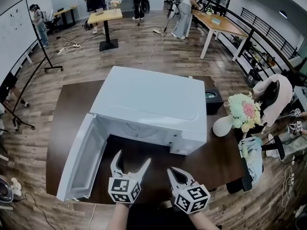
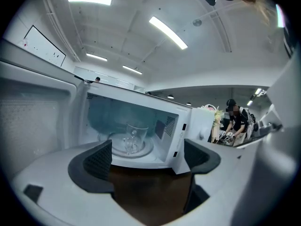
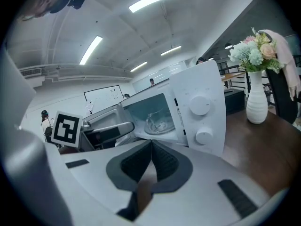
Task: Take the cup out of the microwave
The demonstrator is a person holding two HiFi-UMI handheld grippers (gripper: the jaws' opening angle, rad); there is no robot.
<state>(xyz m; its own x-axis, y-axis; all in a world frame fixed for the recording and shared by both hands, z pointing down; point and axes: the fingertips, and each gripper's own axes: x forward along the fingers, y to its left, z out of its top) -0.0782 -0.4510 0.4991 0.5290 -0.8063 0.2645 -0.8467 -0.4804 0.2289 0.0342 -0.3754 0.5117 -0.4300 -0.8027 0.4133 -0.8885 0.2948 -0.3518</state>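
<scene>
Left tool (image 1: 133,158) is hovering with its jaws spread wide and nothing between them, just in front of the open microwave (image 1: 148,104) on the dark worktop (image 1: 72,104). Right tool (image 1: 173,172) is waiting beside it, jaws pressed together and empty. The cup (image 2: 132,136), clear glass, is standing upright on the turntable inside the cavity, straight ahead of the left tool and well apart from it, so I'd judge a plain forward reach is what's coming. The right tool is facing the dial panel, with the cup lying off to its left. The head view is showing only the microwave's roof and swung-out door (image 1: 79,159); the cup is appearing solely in the two gripper views.
</scene>
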